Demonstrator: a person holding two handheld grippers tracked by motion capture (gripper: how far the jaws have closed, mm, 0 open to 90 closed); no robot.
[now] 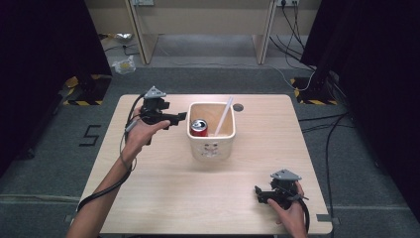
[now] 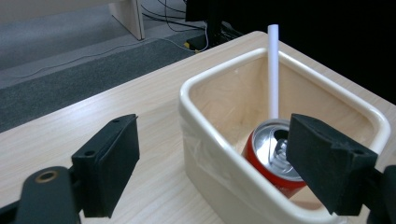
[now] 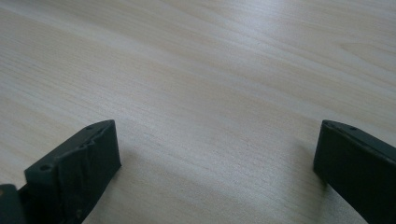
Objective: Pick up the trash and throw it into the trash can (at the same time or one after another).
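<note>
From above, a cream tub sits mid-table with a red can and a white straw inside. The left gripper hovers just beside its left wall, the right gripper rests near the front right corner.

Left gripper view: jaws wide apart, empty, the can upright in the tub, the straw leaning on the far wall.

Right gripper view: jaws spread wide over bare table, holding nothing.

Table and floor
Table; a floor mark left of the left tongs; bag and cables beyond them
</note>
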